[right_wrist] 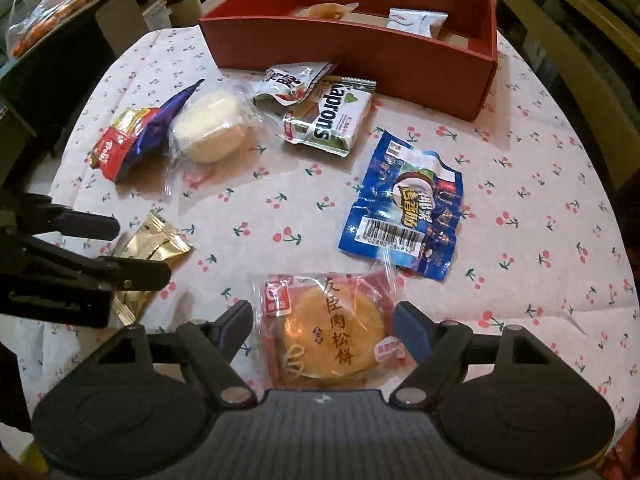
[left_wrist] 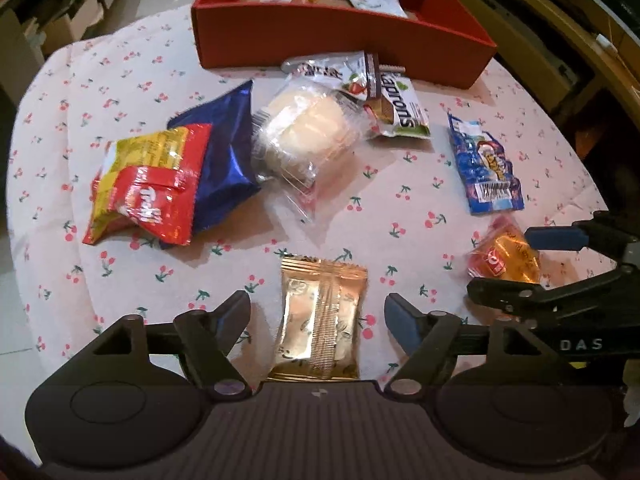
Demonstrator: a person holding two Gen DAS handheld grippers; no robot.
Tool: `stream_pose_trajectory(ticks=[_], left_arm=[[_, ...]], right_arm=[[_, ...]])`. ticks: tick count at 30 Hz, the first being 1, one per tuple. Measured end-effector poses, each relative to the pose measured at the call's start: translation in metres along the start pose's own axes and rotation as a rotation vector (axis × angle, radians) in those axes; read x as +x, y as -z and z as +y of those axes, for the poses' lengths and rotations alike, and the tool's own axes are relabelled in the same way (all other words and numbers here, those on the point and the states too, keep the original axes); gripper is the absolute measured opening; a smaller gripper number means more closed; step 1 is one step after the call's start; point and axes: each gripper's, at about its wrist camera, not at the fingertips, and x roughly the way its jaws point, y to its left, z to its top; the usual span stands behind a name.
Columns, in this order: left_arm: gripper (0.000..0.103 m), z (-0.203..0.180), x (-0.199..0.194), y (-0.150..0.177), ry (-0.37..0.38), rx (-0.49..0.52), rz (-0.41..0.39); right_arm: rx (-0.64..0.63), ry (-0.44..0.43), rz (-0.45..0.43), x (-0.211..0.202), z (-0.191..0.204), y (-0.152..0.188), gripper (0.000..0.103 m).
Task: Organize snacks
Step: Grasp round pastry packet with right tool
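Snacks: loose packets lie scattered on the cherry-print tablecloth (left_wrist: 400, 216); the red box (left_wrist: 340, 40) at the far edge already holds a couple of packets.

Left wrist view
- Left gripper (left_wrist: 318, 316): we see its jaws standing wide apart, straddling the gold packet (left_wrist: 320, 324) without pressing on it.
- Gold packet: flat on the cloth, long axis running away from us, well apart from the other snacks.
- Advice: we would lower until the pads flank the packet's long edges, then close on its middle, not on the crimped seam ends.
- Neighbours: the red-and-yellow bag (left_wrist: 148, 192), the blue foil bag (left_wrist: 224, 160) and the clear-wrapped bun (left_wrist: 308, 132) are bunched together farther off, so they should not interfere.

Right wrist view
- Right gripper (right_wrist: 324, 328): jaws open, one either side of the pink-wrapped round cake (right_wrist: 332, 332), nothing gripped.
- Cake wrapper: wide, nearly filling the gap; we judge a gentle squeeze is needed, since the pastry may crumble.
- Blue wafer wrapper (right_wrist: 404, 216): just beyond the cake's far corner; we should lift straight up to avoid dragging it.
- Route: the box lies straight ahead, past the green Naprons packet (right_wrist: 328, 120).
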Motion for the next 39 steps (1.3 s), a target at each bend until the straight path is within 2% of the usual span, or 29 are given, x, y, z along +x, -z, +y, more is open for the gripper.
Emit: stream_pose_trajectory(ticks=[3, 5, 9, 10, 11, 13, 17, 20, 22, 23, 27, 30, 32, 34, 37, 39], left_arm=[[0.089, -0.006, 0.008, 0.0, -0.007, 0.045, 0.01], [0.088, -0.012, 0.01, 0.002, -0.042, 0.085, 0.007], [0.073, -0.017, 0.008, 0.007, -0.1, 0.132, -0.004], [0.058, -0.017, 0.006, 0.008, -0.099, 0.131, -0.012], [0.048, -0.017, 0.004, 0.007, -0.091, 0.127, -0.017], [0.048, -0.017, 0.002, 0.007, -0.071, 0.105, -0.018], [0.048, -0.023, 0.002, 0.007, -0.069, 0.129, -0.018], [0.048, -0.026, 0.003, 0.007, -0.054, 0.133, -0.012], [0.049, -0.027, 0.003, 0.007, -0.047, 0.133, -0.011], [0.049, -0.027, 0.003, 0.006, -0.044, 0.131, -0.01], [0.05, -0.025, 0.003, 0.006, -0.034, 0.127, -0.008], [0.051, -0.025, 0.003, 0.006, -0.032, 0.133, -0.009], [0.053, -0.026, 0.004, 0.006, -0.031, 0.137, -0.009], [0.051, -0.027, 0.004, 0.007, -0.034, 0.145, -0.009], [0.048, -0.028, 0.003, 0.008, -0.046, 0.153, -0.015], [0.048, -0.028, 0.001, 0.009, -0.051, 0.154, -0.02]], right_arm=[[-0.006, -0.006, 0.005, 0.001, 0.0, -0.002, 0.088], [-0.01, -0.011, -0.002, -0.001, -0.001, -0.002, 0.088], [0.003, -0.026, -0.031, -0.011, -0.01, 0.0, 0.088], [0.011, -0.021, -0.041, -0.013, -0.014, 0.0, 0.088], [0.016, -0.011, -0.051, -0.016, -0.018, 0.0, 0.088], [0.03, -0.003, -0.066, -0.021, -0.026, 0.001, 0.088], [0.067, -0.019, -0.077, -0.024, -0.039, 0.003, 0.088], [0.052, -0.032, -0.056, -0.017, -0.035, 0.004, 0.091], [0.022, -0.022, -0.049, -0.013, -0.031, 0.004, 0.1], [0.013, -0.02, -0.04, -0.01, -0.029, 0.004, 0.101], [0.009, -0.01, 0.032, 0.007, -0.031, 0.008, 0.101], [0.016, 0.002, 0.015, 0.007, -0.034, 0.009, 0.101], [0.037, 0.013, 0.002, 0.006, -0.034, 0.011, 0.098], [-0.001, 0.068, -0.009, 0.004, -0.026, 0.013, 0.082], [0.016, 0.076, -0.017, -0.001, -0.025, 0.014, 0.073], [0.034, 0.078, -0.025, -0.005, -0.028, 0.015, 0.071]])
